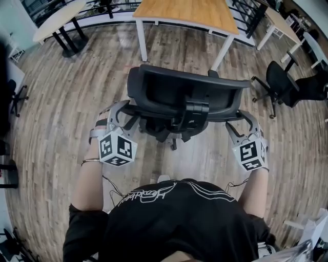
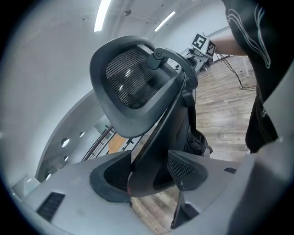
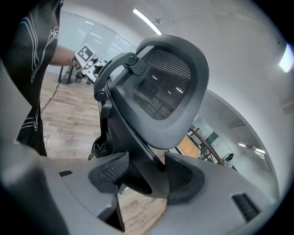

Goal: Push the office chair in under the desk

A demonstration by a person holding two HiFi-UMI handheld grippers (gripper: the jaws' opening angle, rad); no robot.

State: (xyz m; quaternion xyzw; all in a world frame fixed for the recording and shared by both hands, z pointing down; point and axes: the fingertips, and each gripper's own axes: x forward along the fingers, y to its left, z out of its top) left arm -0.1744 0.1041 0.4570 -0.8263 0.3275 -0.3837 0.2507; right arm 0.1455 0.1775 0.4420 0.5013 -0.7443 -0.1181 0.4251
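Observation:
A black mesh-backed office chair [image 1: 184, 97] stands on the wood floor, its back towards me, a short way before the wooden-topped desk [image 1: 184, 13] with white legs. My left gripper [image 1: 121, 111] grips the left edge of the backrest; in the left gripper view the backrest frame [image 2: 156, 137] runs between both pads [image 2: 183, 169] of the left gripper [image 2: 149, 176]. My right gripper [image 1: 245, 119] holds the right edge the same way. In the right gripper view the frame [image 3: 138, 151] fills the gap of the right gripper [image 3: 146, 176].
Two more black chairs [image 1: 279, 84] stand at the right beside another desk [image 1: 279, 23]. A light table [image 1: 56, 20] on black legs is at the far left. A dark chair base [image 1: 18, 100] sits at the left edge. The person's black shirt [image 1: 174, 220] fills the near side.

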